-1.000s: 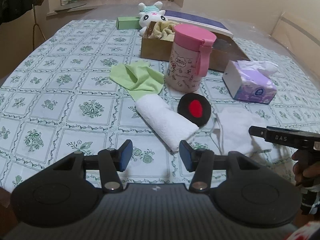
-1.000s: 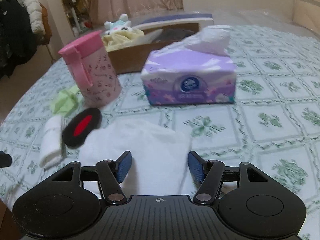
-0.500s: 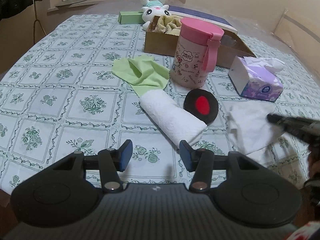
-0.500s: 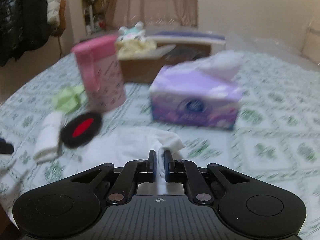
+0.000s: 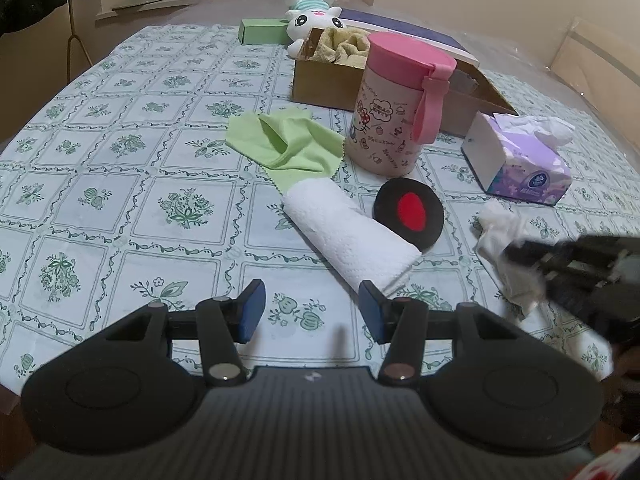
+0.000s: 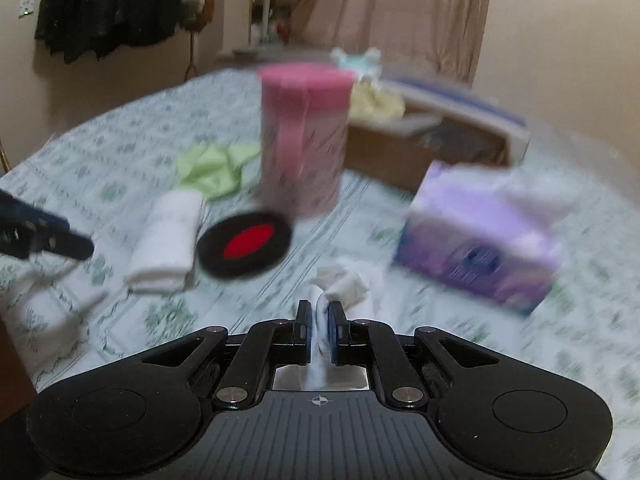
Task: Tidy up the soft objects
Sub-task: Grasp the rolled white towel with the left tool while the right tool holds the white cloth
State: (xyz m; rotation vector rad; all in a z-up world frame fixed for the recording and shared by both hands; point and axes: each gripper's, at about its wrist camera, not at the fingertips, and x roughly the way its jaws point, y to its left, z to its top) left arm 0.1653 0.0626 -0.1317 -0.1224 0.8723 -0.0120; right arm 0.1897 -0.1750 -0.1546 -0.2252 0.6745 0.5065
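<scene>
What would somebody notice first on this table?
Probably the big pink-lidded cup standing mid-table, with the black-and-red round pad lying just in front. Then the right claw, pinched shut on a crumpled white cloth beside the purple tissue box.

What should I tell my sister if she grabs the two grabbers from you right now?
Right gripper: jaws shut on the white cloth, bunched and partly lifted off the table.
Left gripper: jaws open, holding nothing, hovering just short of the rolled white towel.
On the table: green cloth, black and red pad, pink cup, tissue box.
Done: a yellow towel sits in the cardboard box, with the plush toy behind it.
Left: probably carry the white cloth to the box, then the rolled towel, green cloth and pad.
</scene>
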